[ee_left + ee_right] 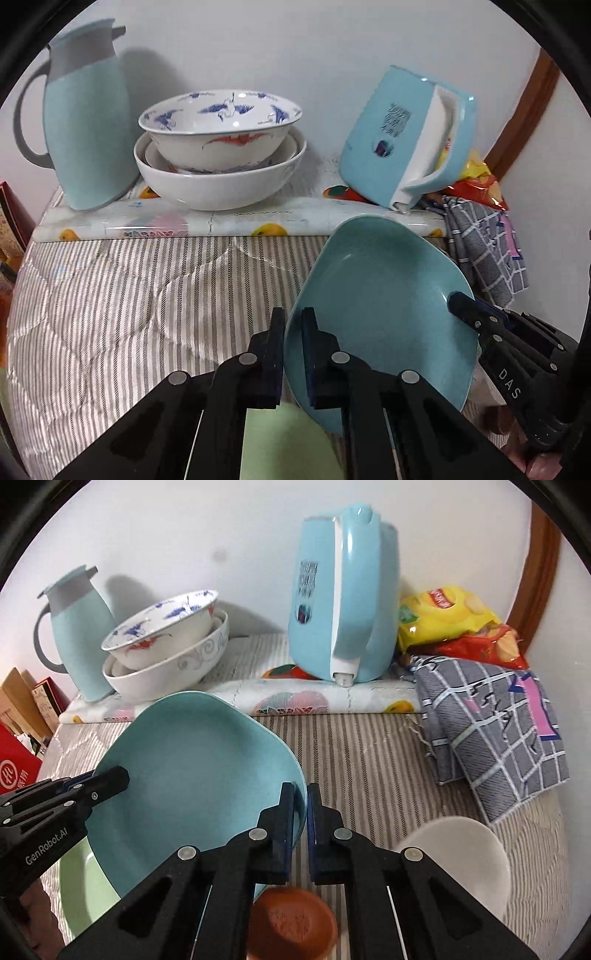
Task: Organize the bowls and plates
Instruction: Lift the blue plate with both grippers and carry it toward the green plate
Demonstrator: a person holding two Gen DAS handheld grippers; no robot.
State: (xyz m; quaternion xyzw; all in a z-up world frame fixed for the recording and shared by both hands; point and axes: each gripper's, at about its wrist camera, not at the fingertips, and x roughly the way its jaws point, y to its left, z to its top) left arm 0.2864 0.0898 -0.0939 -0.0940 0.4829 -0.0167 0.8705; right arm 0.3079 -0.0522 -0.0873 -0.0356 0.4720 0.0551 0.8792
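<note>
Both grippers clamp the same blue plate (376, 295), one on each side of its rim. Left gripper (293, 354) is pinched narrow on the plate's left edge, w/ one finger inside the rim and one outside. Right gripper (301, 830) is pinched the same way on the opposite edge. The plate is tilted and sits above a pale green plate (88, 878) on the striped quilted cloth (129, 295) covering the desk (only part of the green one shows under the blue).

Near the right gripper in the right wrist view: a small brown bowl (291, 923) directly below the fingers, and a white bowl (461, 864) to its right.

At the back, on a fruit-print mat (229, 221), stand a light blue jug (85, 129) w/ grey lid and handle, and beside it a stack of bowls: a big white bowl (218, 184) at the bottom and a crane-pattern bowl (218, 125) nested on top. Further right is a blue kettle (343, 602), then a yellow snack bag (443, 616), a red snack bag (487, 646) and a grey checked cloth (491, 720) draped off the mat's corner.
</note>
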